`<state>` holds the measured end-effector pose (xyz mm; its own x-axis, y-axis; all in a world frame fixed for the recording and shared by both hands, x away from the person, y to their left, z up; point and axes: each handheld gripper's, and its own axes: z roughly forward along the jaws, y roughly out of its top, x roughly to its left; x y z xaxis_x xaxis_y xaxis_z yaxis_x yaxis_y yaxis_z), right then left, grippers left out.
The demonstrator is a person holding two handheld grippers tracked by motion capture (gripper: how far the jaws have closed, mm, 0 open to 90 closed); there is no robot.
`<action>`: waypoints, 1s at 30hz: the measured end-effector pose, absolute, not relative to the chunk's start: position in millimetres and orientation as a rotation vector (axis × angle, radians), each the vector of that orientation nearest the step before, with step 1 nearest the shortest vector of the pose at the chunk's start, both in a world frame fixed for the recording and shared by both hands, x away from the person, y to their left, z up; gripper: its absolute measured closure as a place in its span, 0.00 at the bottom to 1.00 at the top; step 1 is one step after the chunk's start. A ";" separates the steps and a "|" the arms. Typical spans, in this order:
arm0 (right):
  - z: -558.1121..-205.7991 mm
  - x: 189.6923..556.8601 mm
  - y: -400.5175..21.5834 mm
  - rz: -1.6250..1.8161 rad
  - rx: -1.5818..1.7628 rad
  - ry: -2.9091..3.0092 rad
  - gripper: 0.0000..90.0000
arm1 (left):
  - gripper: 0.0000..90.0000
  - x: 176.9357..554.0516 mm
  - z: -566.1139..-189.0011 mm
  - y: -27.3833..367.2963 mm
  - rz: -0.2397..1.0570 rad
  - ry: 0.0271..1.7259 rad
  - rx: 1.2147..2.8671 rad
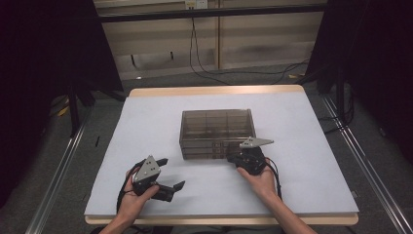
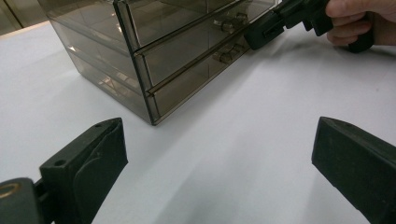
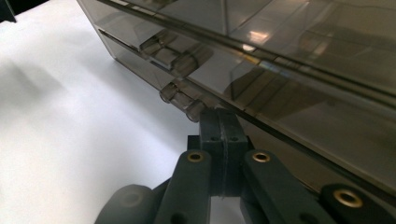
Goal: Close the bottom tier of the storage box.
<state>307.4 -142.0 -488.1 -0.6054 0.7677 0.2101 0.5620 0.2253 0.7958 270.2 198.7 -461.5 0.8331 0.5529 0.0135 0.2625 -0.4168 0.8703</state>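
Smoky translucent plastic drawer box [image 1: 217,132] sits mid-table on white mat [image 1: 146,126].
Right gripper [image 3: 219,122] jaws pressed together, empty, tips at box's near-right front; left gripper [image 1: 168,173] spread wide, near-left, well apart.
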 end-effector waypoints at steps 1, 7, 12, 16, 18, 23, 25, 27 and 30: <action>-487.9 308.7 -142.4 1.324 1.265 2.272 1.00 | 0.04 270.1 -461.2 198.9 0.370 0.601 2.023; -487.7 309.3 -140.8 1.284 1.276 2.285 1.00 | 0.04 270.1 -461.2 199.0 0.370 0.603 2.022; -487.7 309.5 -141.6 1.285 1.283 2.287 1.00 | 0.04 270.6 -461.6 199.4 0.368 0.599 2.013; -483.7 307.6 -143.4 1.344 1.265 2.287 1.00 | 0.04 270.6 -461.3 199.9 0.365 0.603 2.019; -482.1 305.3 -142.5 1.366 1.245 2.297 1.00 | 0.04 270.4 -461.4 199.5 0.364 0.604 2.012; -478.4 301.1 -144.2 1.430 1.235 2.305 0.89 | 0.04 269.9 -460.5 200.6 0.366 0.608 2.007; -477.2 300.3 -144.8 1.437 1.235 2.305 0.87 | 0.04 270.0 -460.6 200.6 0.364 0.608 2.007; -474.3 297.7 -147.3 1.453 1.229 2.304 0.75 | 0.04 269.7 -460.6 200.2 0.366 0.610 2.006; -472.2 295.2 -148.2 1.452 1.215 2.299 0.68 | 0.04 269.6 -460.5 200.3 0.365 0.608 2.007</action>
<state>295.2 -148.2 -472.2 -0.6558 0.7052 0.2694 0.5464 0.1971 0.8140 269.6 200.3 -460.5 0.8301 0.5576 0.0050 0.2663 -0.4044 0.8749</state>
